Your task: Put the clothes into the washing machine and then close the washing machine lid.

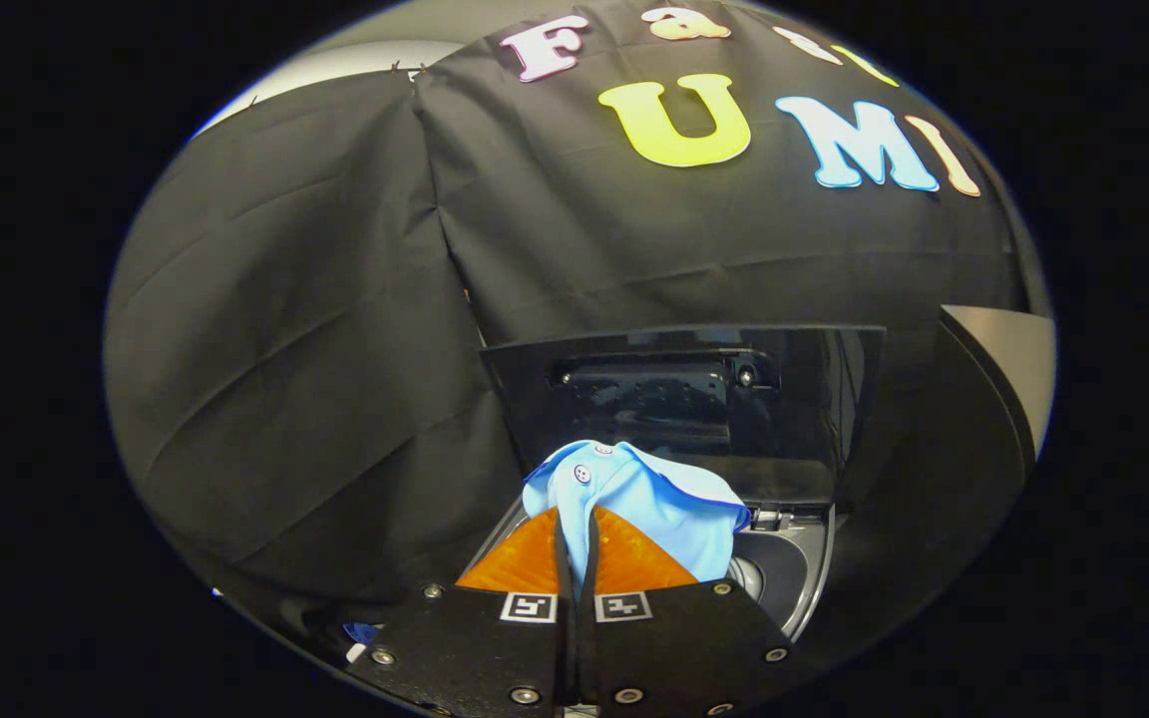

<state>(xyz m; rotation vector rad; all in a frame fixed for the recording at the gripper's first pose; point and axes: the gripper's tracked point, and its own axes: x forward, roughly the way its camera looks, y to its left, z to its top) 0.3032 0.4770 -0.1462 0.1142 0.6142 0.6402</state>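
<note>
Gripper view. Gripper [574,529] w/ both fingers drawn nearly together, pinching a fold of the light-blue garment [649,494]; only a thin strip of cloth separates the pads, so the grip reads as closed on fabric, not wide. Rest of the garment bunches up and spills just ahead of the fingertips, leaning to their right side; a collar or placket w/ small buttons shows at the top of the bunch. Its long axis cannot be told, since the cloth is crumpled.

Beyond and below the garment: washing machine [814,558], top-loading type, w/ its grey rim and part of the dark drum opening [779,573] visible just right of the fingers. Lid [684,399] stands raised behind the opening, near upright, its dark inner face turned toward the gripper, hinge hardware seen at its base.

Key relation: garment hangs above the opening's near-left portion, while the drum mouth lies ahead and slightly right of the fingertips. Judgement: cloth is over the machine but not yet inside; whether its lower edge touches the rim cannot be told, as the fingers hide it. Coming move prob. calls for a short advance fwd/right and down, then release. Lid, being directly beyond the drop point, is then reached by going further ahead along the same line. Closing step not yet done.
</note>
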